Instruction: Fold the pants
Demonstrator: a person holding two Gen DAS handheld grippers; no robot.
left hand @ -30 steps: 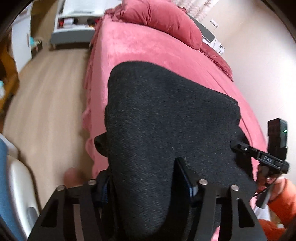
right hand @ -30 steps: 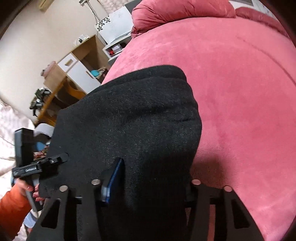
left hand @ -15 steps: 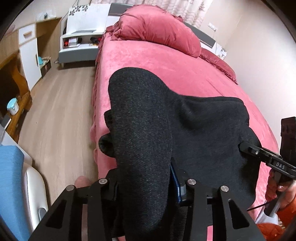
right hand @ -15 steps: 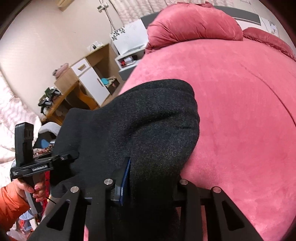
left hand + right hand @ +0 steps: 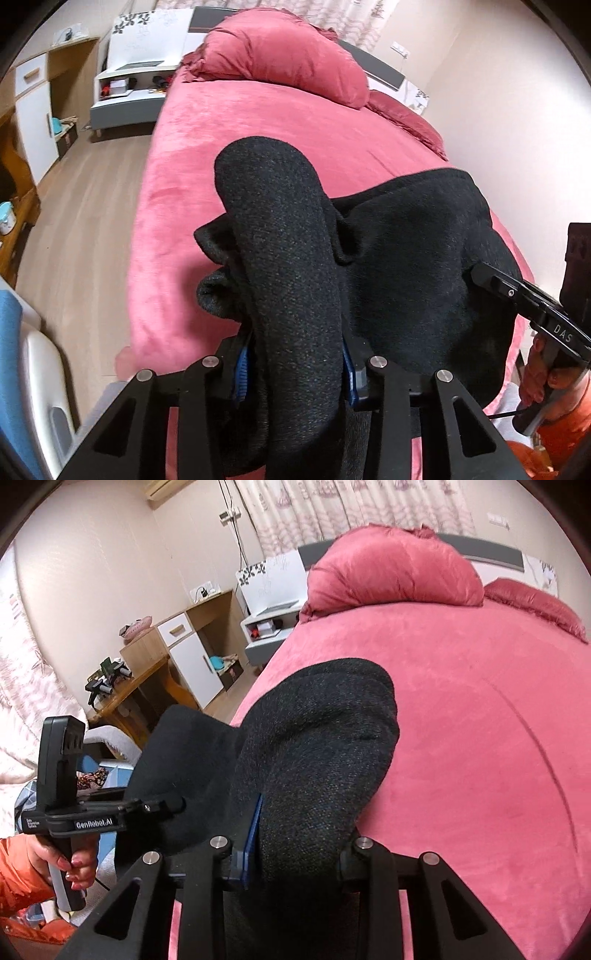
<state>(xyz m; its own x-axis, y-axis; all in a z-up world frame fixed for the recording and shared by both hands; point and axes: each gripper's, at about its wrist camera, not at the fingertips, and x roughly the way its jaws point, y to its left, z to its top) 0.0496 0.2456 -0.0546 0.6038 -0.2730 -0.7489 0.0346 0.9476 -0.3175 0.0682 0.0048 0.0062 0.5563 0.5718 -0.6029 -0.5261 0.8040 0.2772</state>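
Gripping a thick bunch of black pants (image 5: 406, 258) in each handheld gripper, a person stands at the near end of a bed covered by a pink plush bedspread (image 5: 258, 122). The left gripper (image 5: 295, 365) has its jaws clamped on a rolled edge of the dark knit fabric, and the right gripper (image 5: 295, 853) pinches another bunched edge the same way; both have just been closing tighter on the cloth. The pants hang between the two tools, partly raised off the bedspread, with the slack middle sagging toward the near edge of the bed. A pink pillow (image 5: 391, 568) lies well beyond, at the headboard. To carry this fold well, I judge both grips should stay firm and level with each other, so the fabric spreads flat rather than twisting. The raised edge probably needs to travel over the resting part and come down evenly, with corners matched. The heavy fabric could slip or bunch if one side lags.
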